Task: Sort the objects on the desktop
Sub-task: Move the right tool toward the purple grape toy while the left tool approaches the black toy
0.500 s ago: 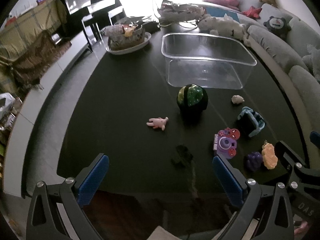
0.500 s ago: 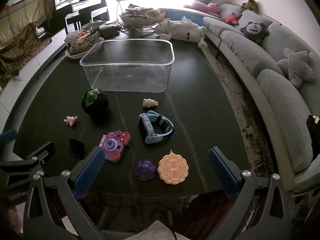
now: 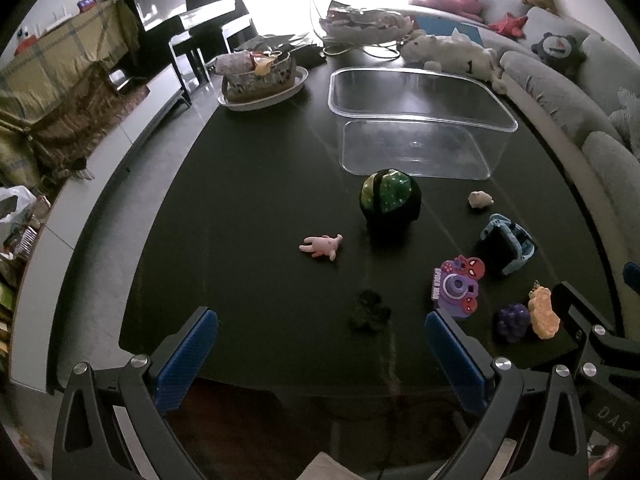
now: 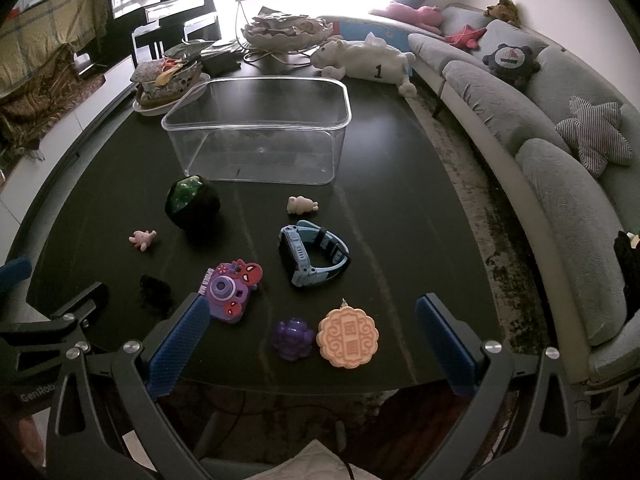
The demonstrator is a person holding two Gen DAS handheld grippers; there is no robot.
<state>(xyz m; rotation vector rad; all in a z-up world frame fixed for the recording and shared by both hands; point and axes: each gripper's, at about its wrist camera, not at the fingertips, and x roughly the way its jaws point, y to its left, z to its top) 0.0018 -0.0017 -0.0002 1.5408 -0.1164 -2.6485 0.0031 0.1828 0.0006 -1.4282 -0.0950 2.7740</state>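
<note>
Small toys lie on a dark table (image 4: pixel 400 208). A clear plastic bin (image 4: pixel 260 128) (image 3: pixel 416 128) stands empty behind them. In front of it are a green-and-black ball (image 4: pixel 192 204) (image 3: pixel 390 200), a pink figure (image 4: pixel 142 239) (image 3: pixel 322 245), a cream figure (image 4: pixel 302 205), a blue watch (image 4: pixel 314 254), a purple toy camera (image 4: pixel 232 290) (image 3: pixel 456 288), a purple grape piece (image 4: pixel 292 338), an orange mooncake charm (image 4: pixel 348 338) and a dark clump (image 3: pixel 368 312). My left gripper (image 3: pixel 320 356) and right gripper (image 4: pixel 308 344) hover open over the near edge, holding nothing.
A white plate with a patterned bowl (image 3: pixel 260 76) sits at the far left of the table; a white plush sheep (image 4: pixel 364 60) and a tiered dish (image 4: pixel 280 28) stand behind the bin. A grey sofa (image 4: pixel 560 168) curves along the right.
</note>
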